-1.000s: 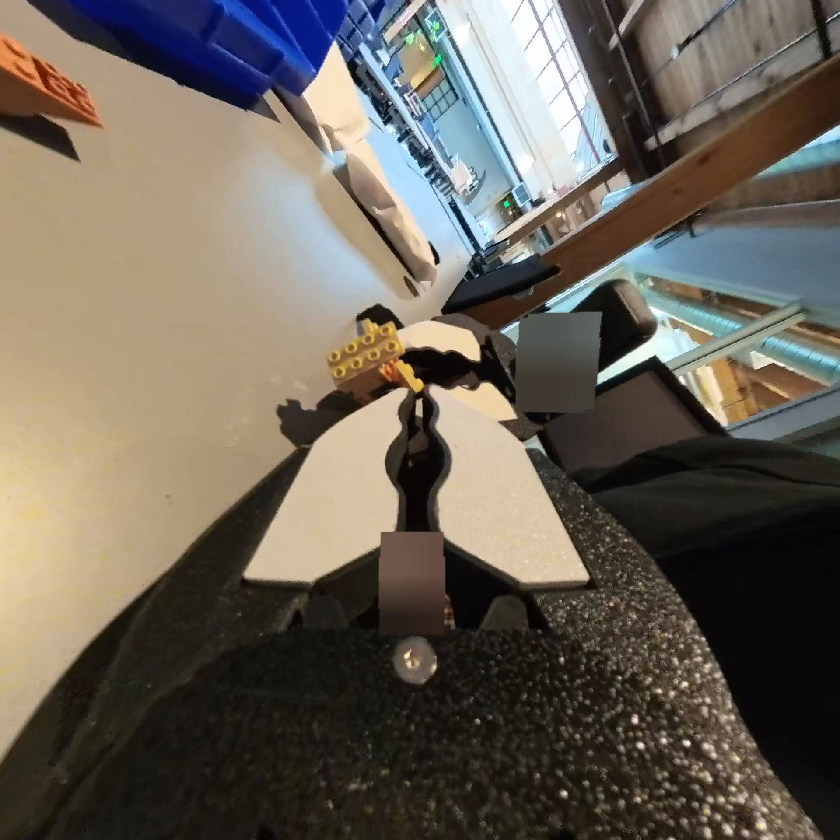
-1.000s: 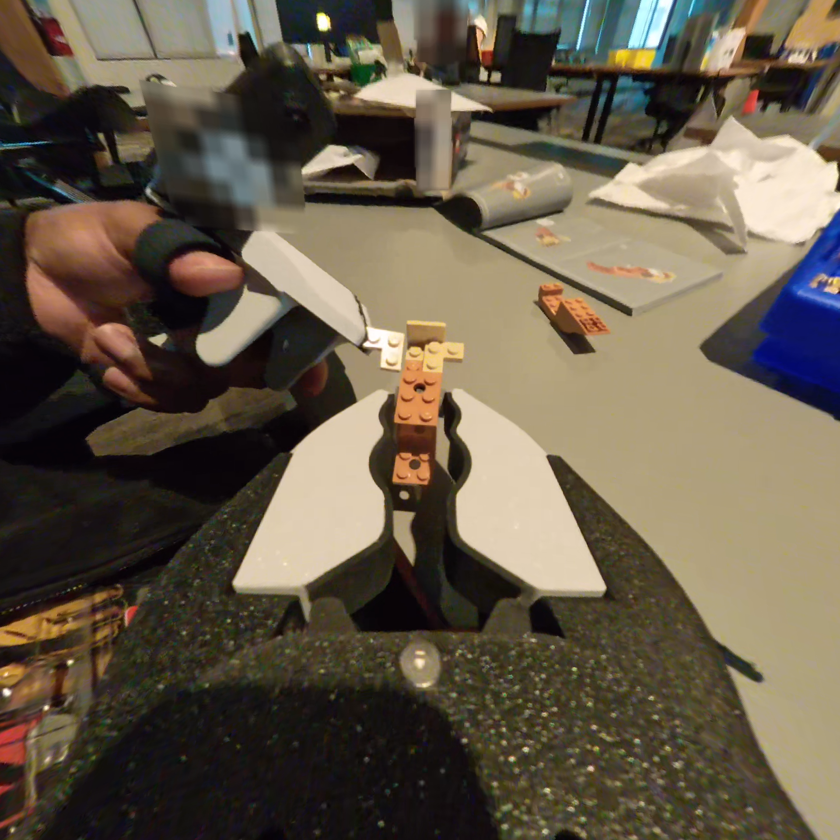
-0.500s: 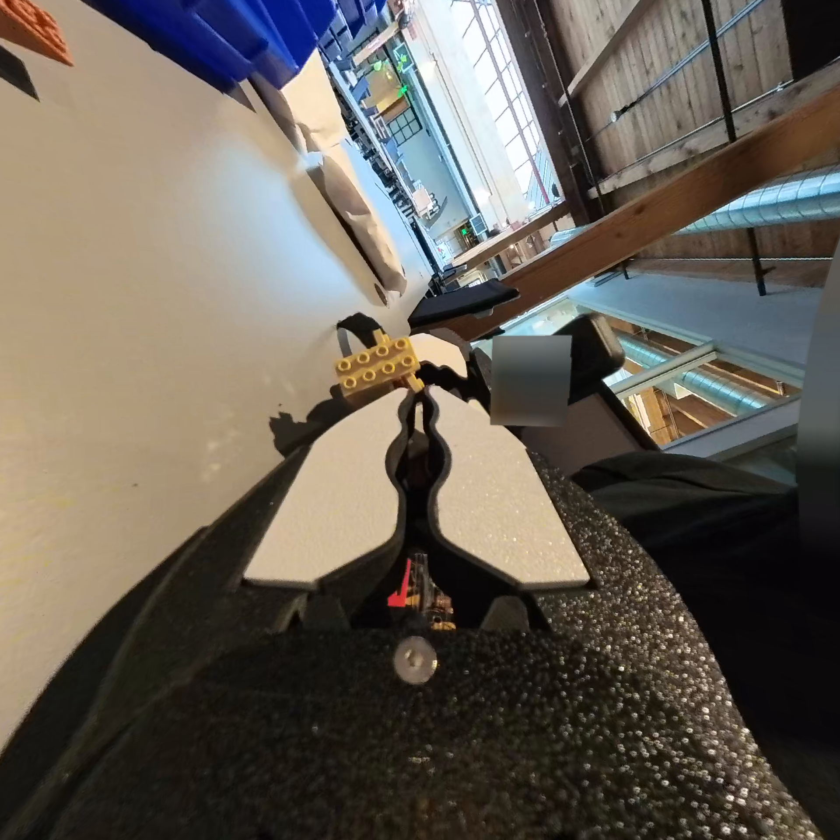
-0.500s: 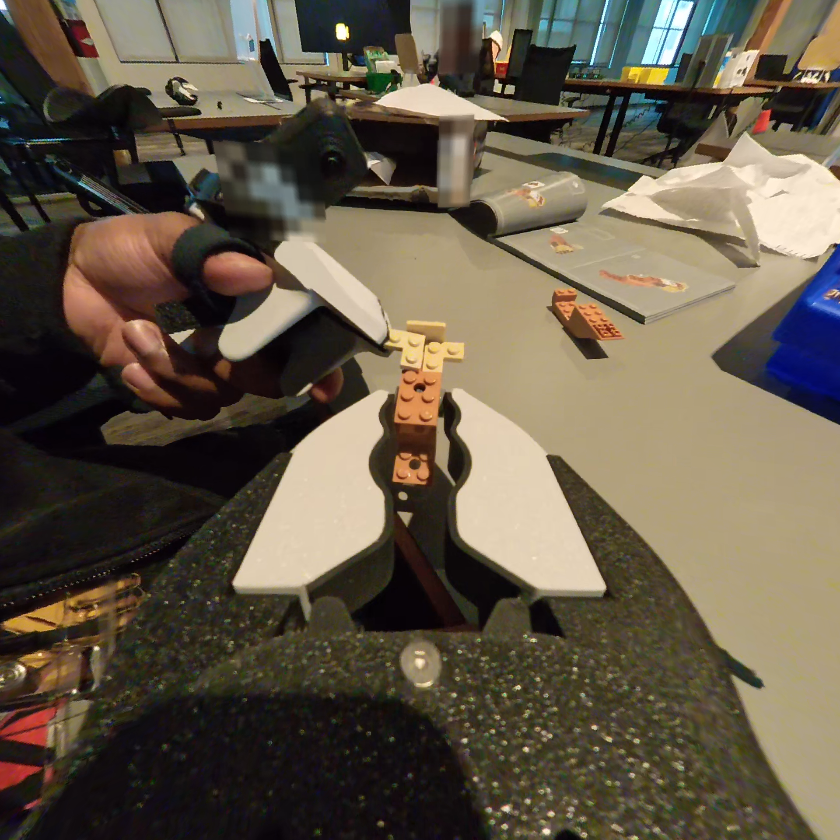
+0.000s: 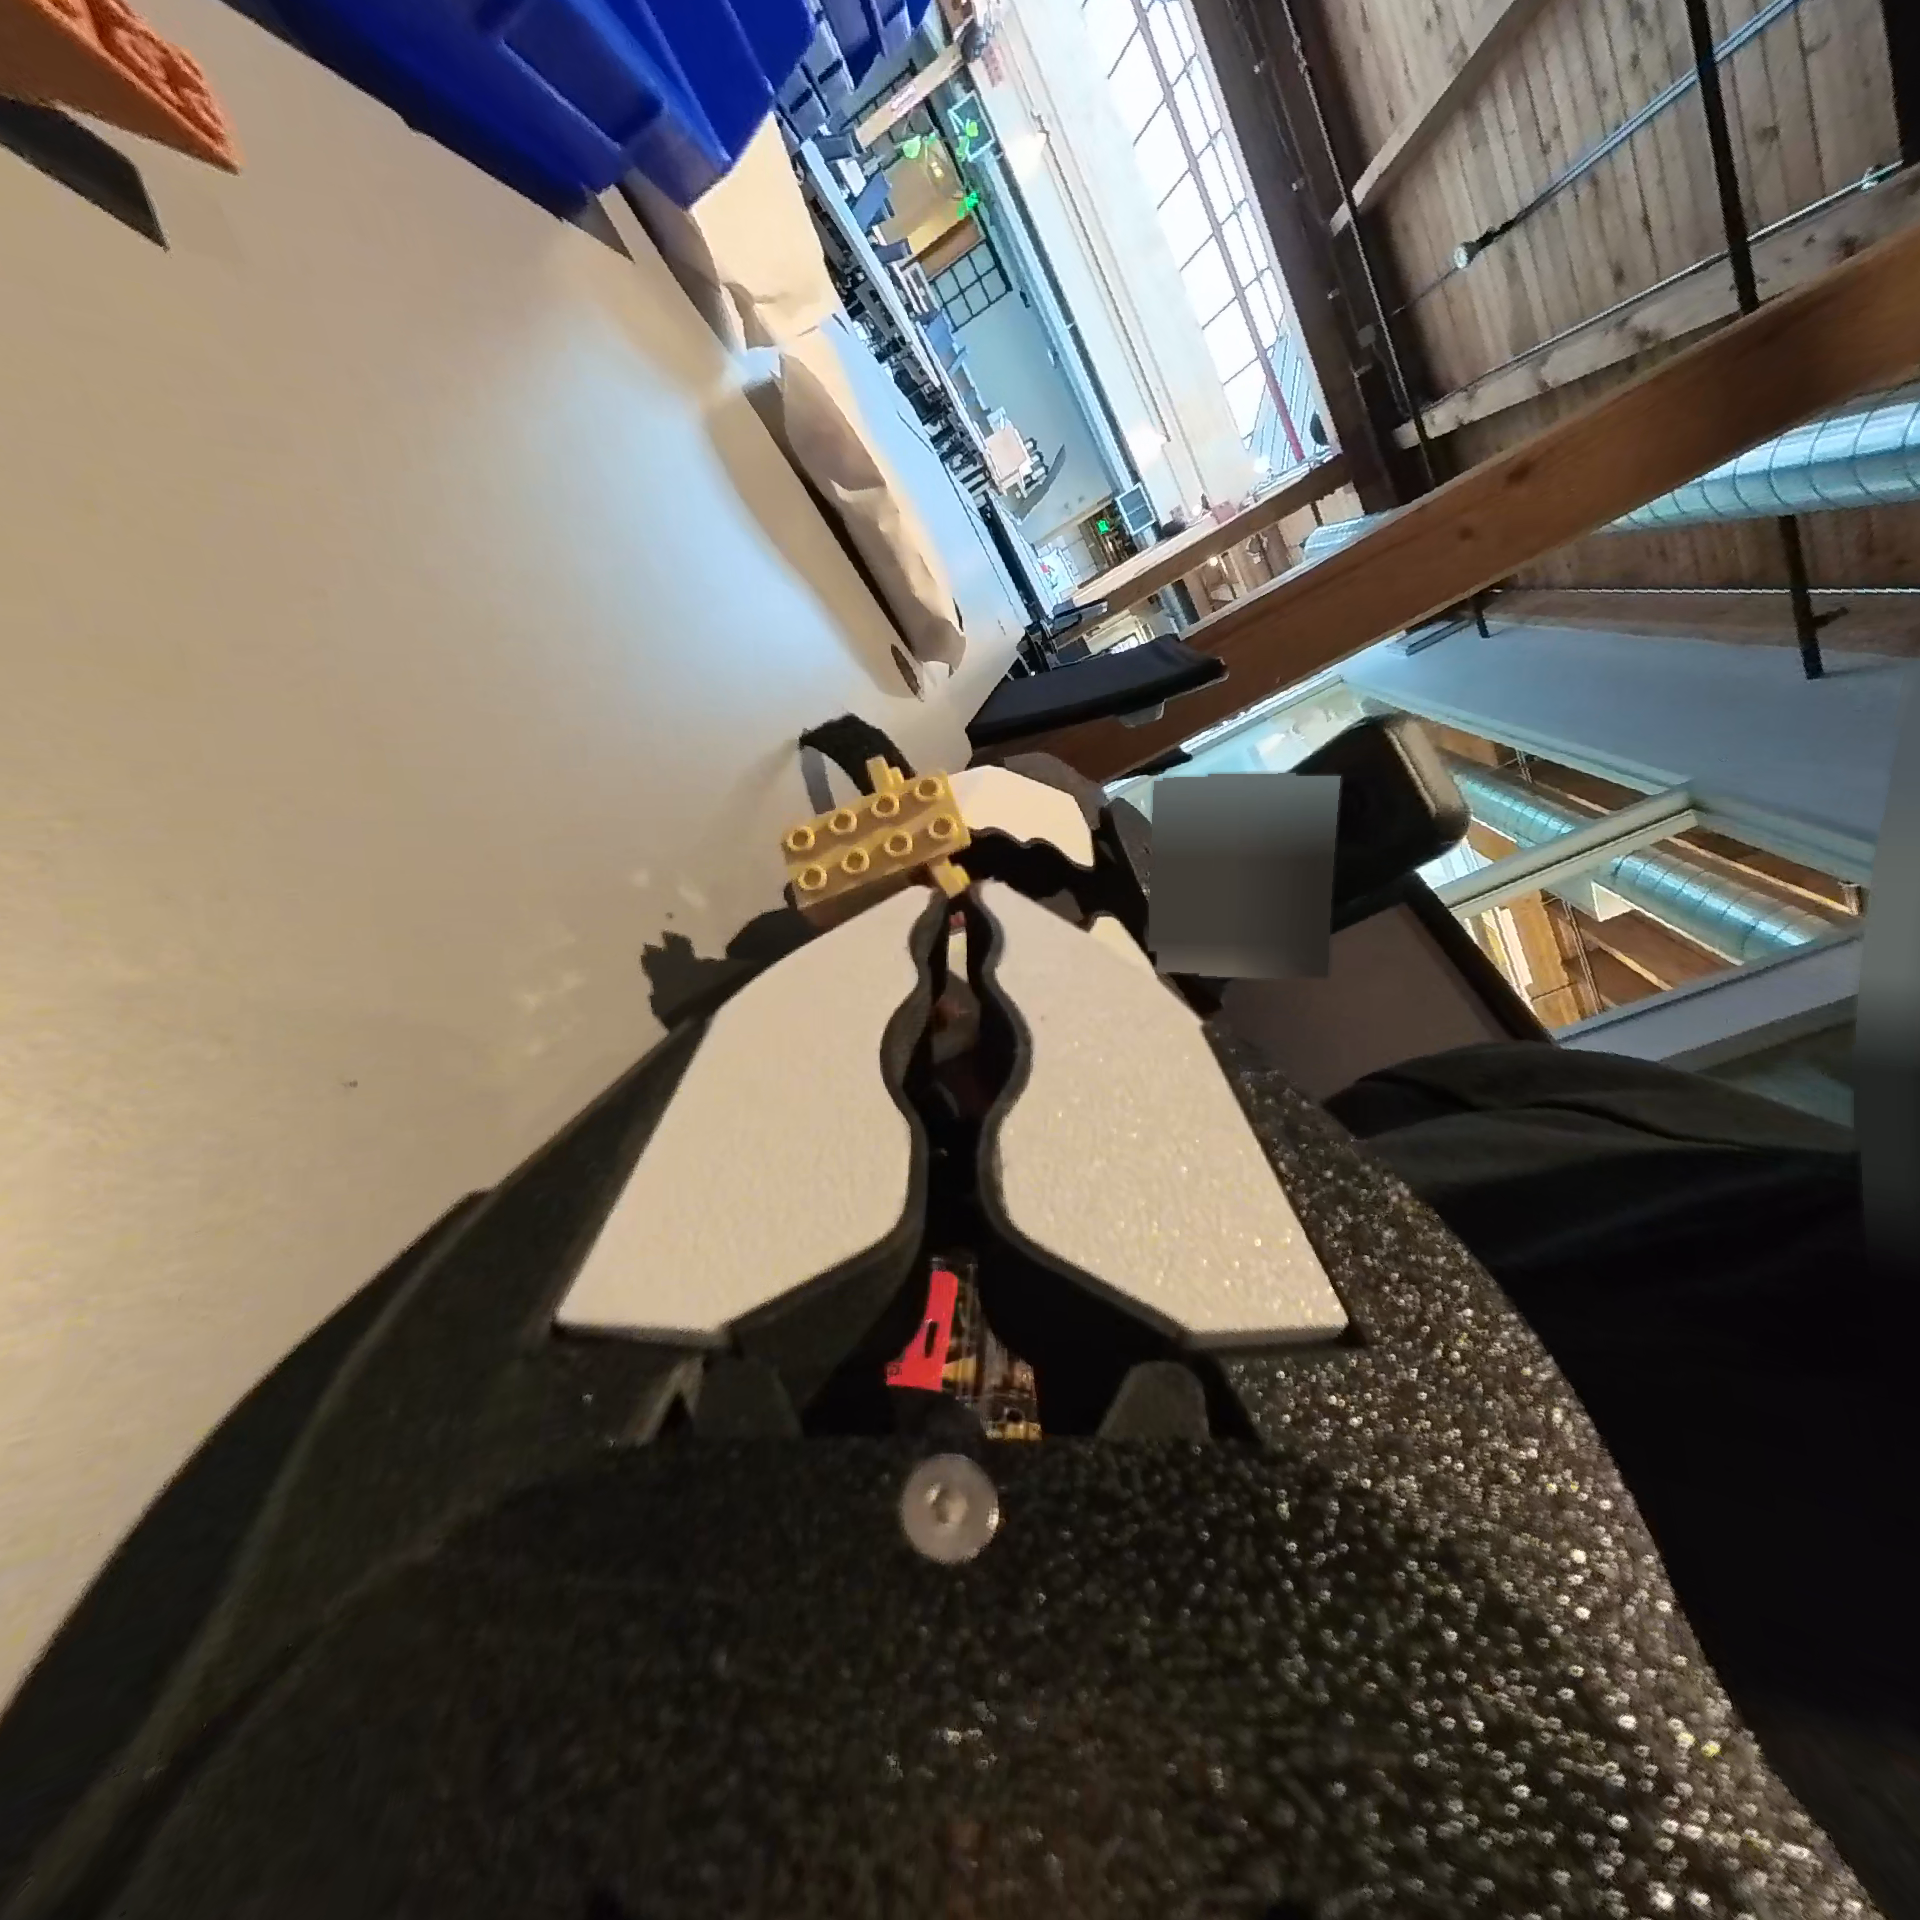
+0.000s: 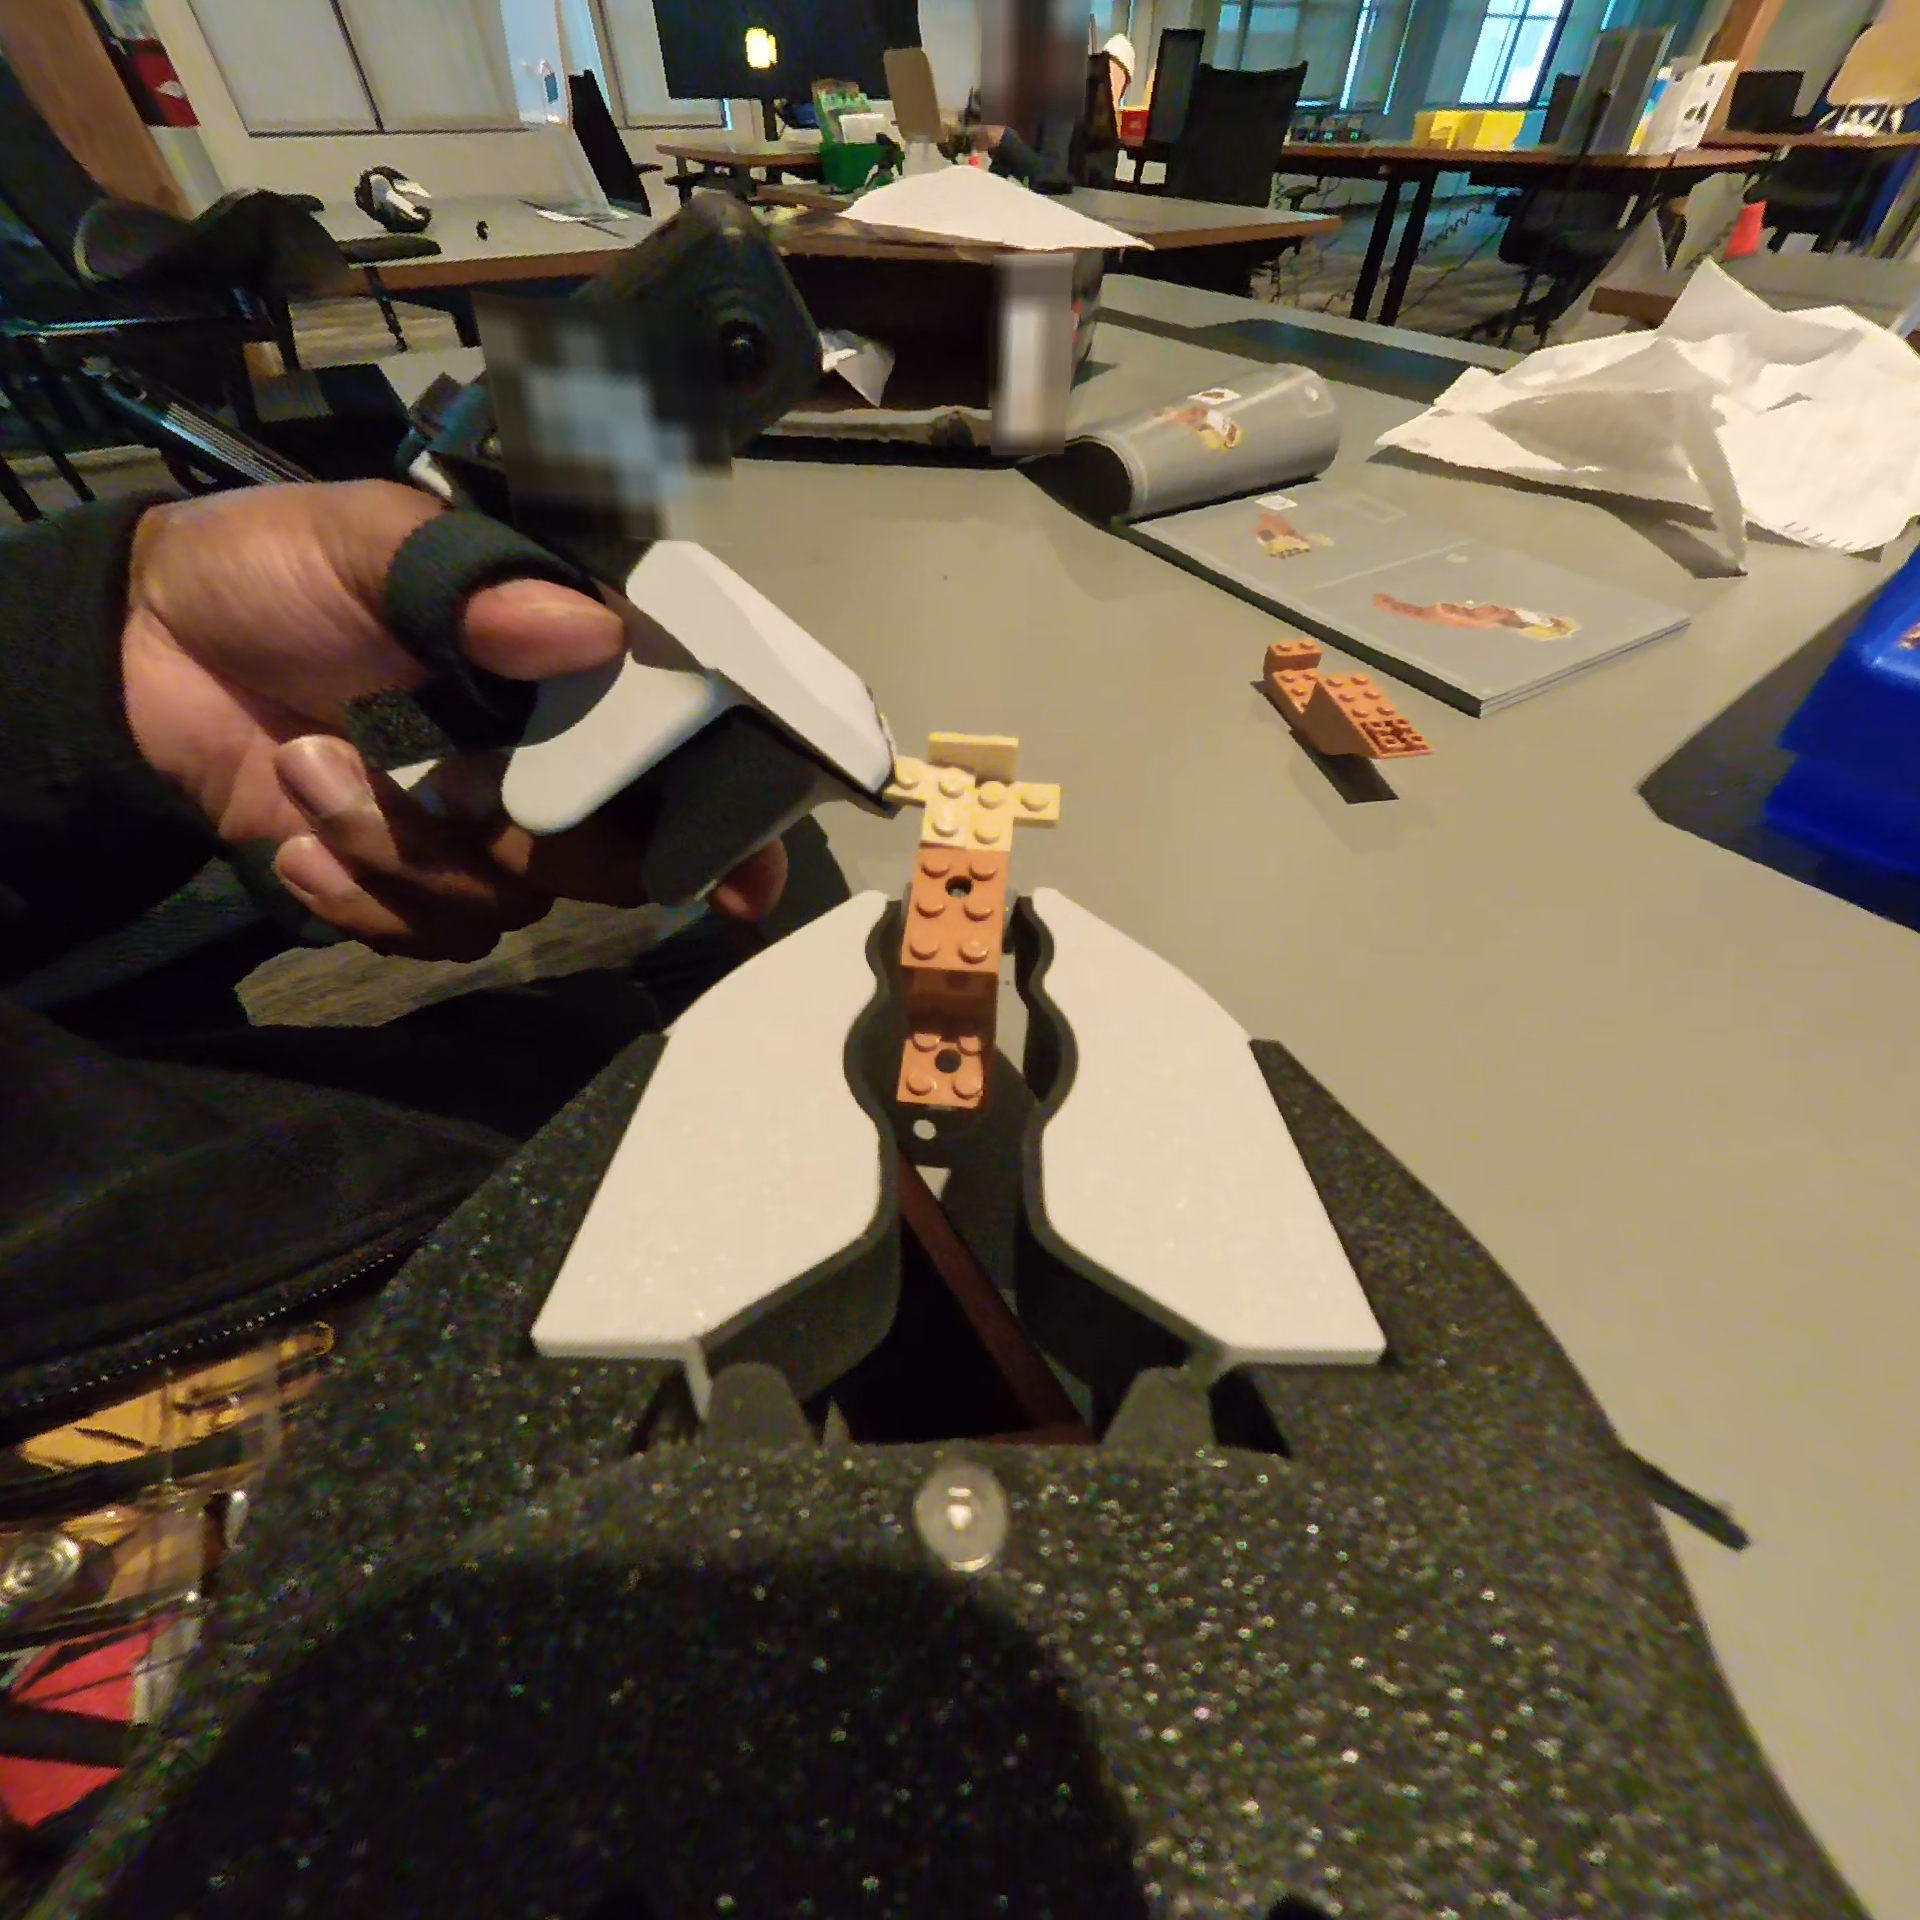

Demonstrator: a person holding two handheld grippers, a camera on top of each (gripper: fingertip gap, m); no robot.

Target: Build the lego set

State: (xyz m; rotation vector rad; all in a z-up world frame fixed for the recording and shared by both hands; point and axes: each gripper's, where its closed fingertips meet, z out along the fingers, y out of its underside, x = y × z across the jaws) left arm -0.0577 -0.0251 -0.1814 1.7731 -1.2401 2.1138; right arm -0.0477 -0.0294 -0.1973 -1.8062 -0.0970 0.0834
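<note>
In the right wrist view my right gripper (image 6: 956, 902) is shut on an orange-brown lego assembly (image 6: 954, 935) and holds it above the grey table (image 6: 1403, 1091). Tan plates (image 6: 987, 802) top its far end. A hand holds my left gripper (image 6: 885, 774), which comes in from the left, shut on a small tan plate (image 6: 914, 777) that touches the tan top. In the left wrist view my left gripper (image 5: 961, 902) is shut, with the studded tan top (image 5: 878, 847) just beyond its tips and the right gripper's fingers (image 5: 1029, 821) behind.
A loose orange-brown lego piece (image 6: 1340, 712) lies on the table to the right, also at the top left of the left wrist view (image 5: 125, 73). An open instruction booklet (image 6: 1403, 582), crumpled white paper (image 6: 1714, 416) and blue bins (image 6: 1860, 727) lie beyond it. Both grippers' tips are roughly 15 cm from the loose orange-brown lego piece (image 6: 1340, 712).
My left gripper has moved right with the small tan plate, from apart from the assembly to against its tan top. The right gripper has held the assembly almost still.
</note>
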